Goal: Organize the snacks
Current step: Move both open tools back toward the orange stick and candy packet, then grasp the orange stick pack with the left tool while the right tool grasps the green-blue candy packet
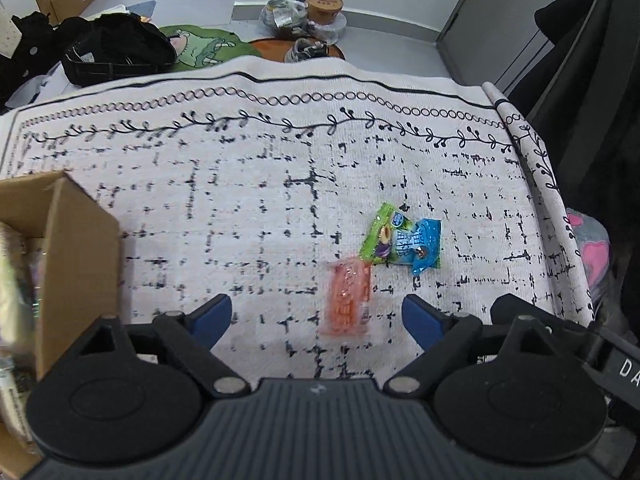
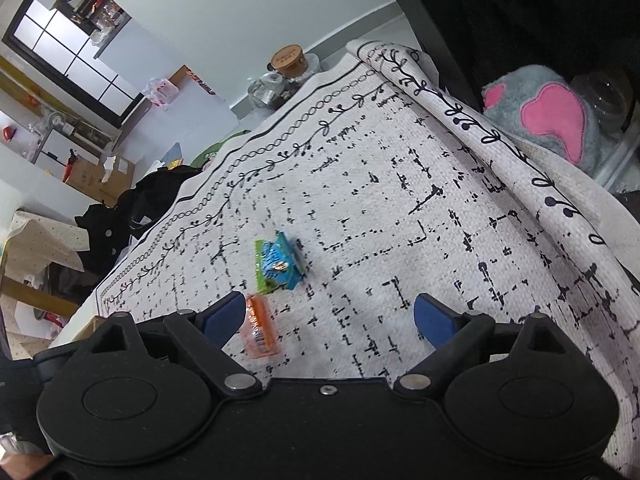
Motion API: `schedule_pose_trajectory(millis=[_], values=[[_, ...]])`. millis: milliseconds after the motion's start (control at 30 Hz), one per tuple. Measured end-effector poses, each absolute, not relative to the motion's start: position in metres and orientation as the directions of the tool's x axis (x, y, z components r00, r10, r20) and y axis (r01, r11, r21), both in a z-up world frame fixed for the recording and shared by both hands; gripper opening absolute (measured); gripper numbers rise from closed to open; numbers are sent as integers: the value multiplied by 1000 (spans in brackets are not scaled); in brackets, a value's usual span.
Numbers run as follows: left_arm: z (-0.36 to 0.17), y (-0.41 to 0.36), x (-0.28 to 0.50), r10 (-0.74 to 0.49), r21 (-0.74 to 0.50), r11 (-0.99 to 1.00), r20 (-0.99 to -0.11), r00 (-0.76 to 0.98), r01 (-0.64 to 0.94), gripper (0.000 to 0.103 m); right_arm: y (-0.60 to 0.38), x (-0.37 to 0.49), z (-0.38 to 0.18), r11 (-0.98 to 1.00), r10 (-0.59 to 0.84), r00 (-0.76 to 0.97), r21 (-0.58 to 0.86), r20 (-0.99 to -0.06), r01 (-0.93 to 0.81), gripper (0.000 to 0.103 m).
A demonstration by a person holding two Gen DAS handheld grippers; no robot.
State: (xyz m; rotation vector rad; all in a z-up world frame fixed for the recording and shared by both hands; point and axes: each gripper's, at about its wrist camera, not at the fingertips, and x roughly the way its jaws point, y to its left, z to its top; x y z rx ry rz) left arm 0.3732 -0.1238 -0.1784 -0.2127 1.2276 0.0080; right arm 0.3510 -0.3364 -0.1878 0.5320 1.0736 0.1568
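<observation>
An orange snack packet (image 1: 346, 298) lies flat on the patterned white rug (image 1: 248, 208). Just beyond it a green packet (image 1: 378, 236) and a blue packet (image 1: 420, 248) overlap. My left gripper (image 1: 317, 316) hovers open above the rug, the orange packet between its blue fingertips' line but lower. A cardboard box (image 1: 76, 264) with snacks inside stands at the left. In the right wrist view the same orange packet (image 2: 262, 330) sits by the left fingertip, with the blue packet (image 2: 280, 266) on the green packet (image 2: 262, 276) farther off. My right gripper (image 2: 330, 318) is open and holds nothing.
The rug's right edge is rolled up (image 1: 536, 160). A grey and pink plush (image 2: 548, 116) lies past that roll. Black bags (image 1: 116, 50), a green mat (image 1: 200, 46) and a tub (image 1: 325, 6) sit on the floor beyond the rug's far edge.
</observation>
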Motion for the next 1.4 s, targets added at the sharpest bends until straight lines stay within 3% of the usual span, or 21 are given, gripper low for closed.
schedule_pose_trajectory(millis=[100, 200, 267, 367, 633, 1133, 1233, 1333, 1400], values=[[-189, -130, 380, -116, -160, 980, -940, 322, -114, 85, -339, 357, -194, 859, 378, 473, 492, -796, 140, 91], [-199, -136, 386, -121, -163, 979, -946, 300, -121, 71, -339, 363, -198, 857, 382, 466, 495, -798, 145, 91], [-207, -137, 391, -135, -176, 975, -952, 275, -134, 50, -339, 366, -201, 856, 382, 462, 495, -800, 148, 91], [-218, -136, 396, -148, -186, 971, -962, 231, -152, 26, -337, 371, -204, 853, 389, 458, 500, -800, 150, 91], [-208, -121, 406, -110, -155, 971, -965, 237, -181, 19, -321, 382, -213, 846, 411, 453, 516, -791, 136, 90], [-183, -72, 406, -73, -142, 962, -957, 280, -235, 19, -287, 404, -212, 857, 413, 451, 505, -791, 101, 82], [-179, -62, 403, -64, -138, 959, -956, 286, -247, 19, -276, 408, -214, 869, 398, 447, 486, -801, 96, 73], [-177, -52, 399, -55, -133, 957, -956, 289, -257, 19, -266, 410, -217, 894, 363, 434, 439, -824, 86, 57], [-177, -45, 396, -51, -133, 952, -957, 285, -277, 19, -264, 411, -218, 914, 330, 417, 398, -847, 85, 28]])
